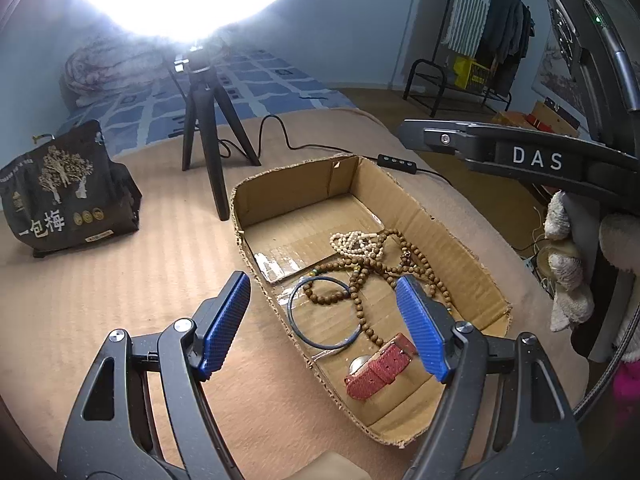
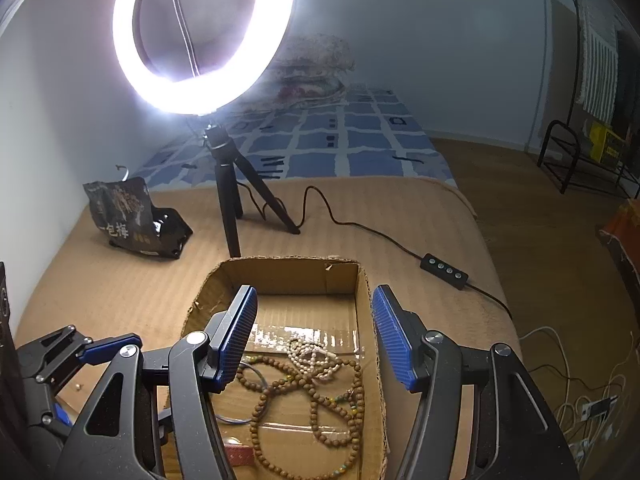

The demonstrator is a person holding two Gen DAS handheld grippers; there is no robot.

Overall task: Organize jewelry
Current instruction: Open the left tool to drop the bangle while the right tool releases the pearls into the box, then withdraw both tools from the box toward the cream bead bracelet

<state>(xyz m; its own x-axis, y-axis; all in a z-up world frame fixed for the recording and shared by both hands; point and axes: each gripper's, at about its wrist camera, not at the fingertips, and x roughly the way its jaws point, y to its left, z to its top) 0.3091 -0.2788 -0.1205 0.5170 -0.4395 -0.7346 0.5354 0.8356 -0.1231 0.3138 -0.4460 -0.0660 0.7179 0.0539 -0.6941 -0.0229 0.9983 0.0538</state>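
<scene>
A shallow cardboard box (image 1: 448, 236) lies on the tan bed cover; it also shows in the right wrist view (image 2: 288, 276). In it lie a brown wooden bead necklace (image 1: 372, 276), a pale bead bracelet (image 1: 356, 242), a blue ring bangle (image 1: 324, 312) and a red-strapped watch (image 1: 380, 368). The brown beads (image 2: 316, 404) and pale beads (image 2: 312, 358) show in the right wrist view too. My left gripper (image 1: 324, 324) is open and empty above the box's near end. My right gripper (image 2: 316, 340) is open and empty above the box.
A ring light on a black tripod (image 1: 208, 132) stands behind the box, its cable and inline switch (image 2: 444, 270) trailing right. A black snack bag (image 1: 68, 196) sits at the left. The bed edge drops to a wooden floor (image 2: 540, 248) at the right.
</scene>
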